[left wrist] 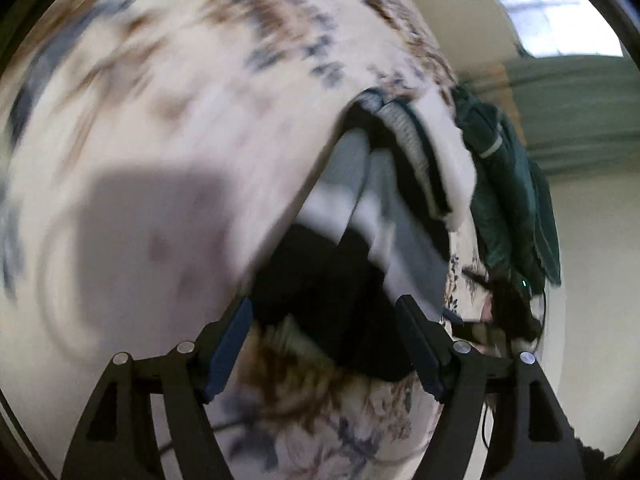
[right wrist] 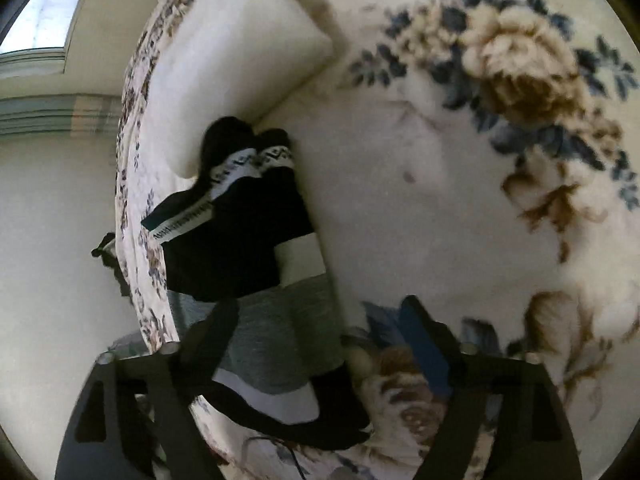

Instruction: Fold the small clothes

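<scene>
So my left tongs (left wrist: 326, 344) were spread wide with nothing in them, hovering right over a black garment (left wrist: 320, 280) sitting low in the middle of that frame, just beyond the tips. Past it, running toward the upper right, there was a messy stack of clothes: a grey-and-white piece (left wrist: 360, 196), a ribbed grey knit (left wrist: 404, 136), something white (left wrist: 448, 140), and a dark green garment (left wrist: 508, 184) hanging off the far edge. All of it lay on the bed's floral blanket (left wrist: 160, 120), which filled the left of the frame, very blurred. My right tongs (right wrist: 320, 332) were open wide too and gripping nothing. In that view a grey, white and black banded piece (right wrist: 280, 344) lay between the fingers at the bottom centre, with the left finger (right wrist: 216, 344) over its edge; I couldn't tell if it was touching the fabric. Just above it, left of centre, was a black garment with patterned white bands (right wrist: 232, 232), its top end bunched against a white pillow (right wrist: 240, 60) in the upper left. The big brown and blue flower print (right wrist: 520, 72) took up the right side.
</scene>
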`<state>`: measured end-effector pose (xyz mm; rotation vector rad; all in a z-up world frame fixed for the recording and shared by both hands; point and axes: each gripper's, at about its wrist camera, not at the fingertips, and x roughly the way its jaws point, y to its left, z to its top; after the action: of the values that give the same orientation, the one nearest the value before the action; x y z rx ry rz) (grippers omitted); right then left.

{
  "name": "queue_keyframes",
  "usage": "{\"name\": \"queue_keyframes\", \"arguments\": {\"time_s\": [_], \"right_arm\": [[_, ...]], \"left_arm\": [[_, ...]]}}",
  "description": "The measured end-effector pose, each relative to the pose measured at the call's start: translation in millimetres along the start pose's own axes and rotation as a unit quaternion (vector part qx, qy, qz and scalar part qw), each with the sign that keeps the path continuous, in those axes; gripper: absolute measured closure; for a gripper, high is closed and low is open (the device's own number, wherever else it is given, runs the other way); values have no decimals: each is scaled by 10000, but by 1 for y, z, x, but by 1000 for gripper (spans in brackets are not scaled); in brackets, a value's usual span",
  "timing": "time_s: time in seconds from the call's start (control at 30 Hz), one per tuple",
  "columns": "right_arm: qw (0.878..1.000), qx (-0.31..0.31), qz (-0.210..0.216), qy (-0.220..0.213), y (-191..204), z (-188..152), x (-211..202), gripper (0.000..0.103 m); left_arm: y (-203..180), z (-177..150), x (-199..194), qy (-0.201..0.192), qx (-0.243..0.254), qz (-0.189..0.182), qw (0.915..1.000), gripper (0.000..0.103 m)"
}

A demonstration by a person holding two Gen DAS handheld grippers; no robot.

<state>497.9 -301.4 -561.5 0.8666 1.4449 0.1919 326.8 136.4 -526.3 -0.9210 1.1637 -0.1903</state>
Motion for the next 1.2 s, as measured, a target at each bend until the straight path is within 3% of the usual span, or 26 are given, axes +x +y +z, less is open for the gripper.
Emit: {"name": "queue_keyframes", "arguments": {"time_s": [0.2, 0.3, 0.43, 0.5, 0.53, 0.57, 0.6, 0.67, 0.8, 0.87, 0.9, 0.97, 1.03, 1.07, 1.1, 1.13, 1.2], "right_arm": [[9937, -621, 367, 861, 22, 53, 62, 5], [9904, -621, 455, 1148, 26, 67, 95, 2], [9882, -448, 872, 1173, 31, 75, 111, 0], [9871, -385, 1064, 1137, 33, 77, 114, 2], [9876, -357, 1068, 1096, 34, 77, 114, 9], [9885, -362, 1013, 1059, 34, 76, 114, 40], [9895, -372, 935, 1037, 34, 73, 114, 61], [9909, -266, 1025, 830, 31, 65, 106, 74], [9911, 23, 1270, 389, 23, 8, 70, 80], [9914, 181, 1282, 212, 16, -31, 52, 82], [9903, 413, 1325, 102, 5, -69, 38, 82], [9890, 721, 1292, 34, -8, -124, 27, 83], [9881, 1082, 1093, -36, -27, -189, 20, 83], [9878, 1205, 985, -62, -33, -212, 23, 83], [9856, 1453, 869, -42, -49, -238, 31, 82], [9838, 1622, 764, 33, -64, -249, 36, 79], [9814, 1848, 457, 240, -79, -267, 54, 64]], "left_arm": [[28, -44, 58, -174, -1124, -680, 9912, 26], [20, -37, 78, -569, -1205, -699, 9886, 22], [0, -13, 87, -897, -1231, -819, 9849, 23], [-8, 4, 84, -1061, -1230, -917, 9825, 75], [-12, 9, 83, -1051, -1172, -887, 9835, 75], [-19, 19, 77, -1082, -1040, -866, 9849, 76], [-22, 24, 72, -1116, -947, -929, 9849, 78], [-34, 39, 60, -1072, -683, -927, 9875, 79], [-40, 68, 19, -802, -215, -892, 9925, 79], [-34, 75, 5, -388, -143, -979, 9943, 79], [-32, 77, 2, -158, -56, -958, 9953, 79], [-29, 69, 6, 447, 251, -749, 9959, 77], [-22, 59, 19, 999, 470, -359, 9932, 61], [-13, 52, 30, 1258, 461, -112, 9909, 42], [-5, 47, 39, 1413, 409, -6, 9891, 33], [5, 39, 47, 1528, 351, 222, 9874, 33], [11, 31, 46, 1411, 343, 207, 9892, 33]]}}
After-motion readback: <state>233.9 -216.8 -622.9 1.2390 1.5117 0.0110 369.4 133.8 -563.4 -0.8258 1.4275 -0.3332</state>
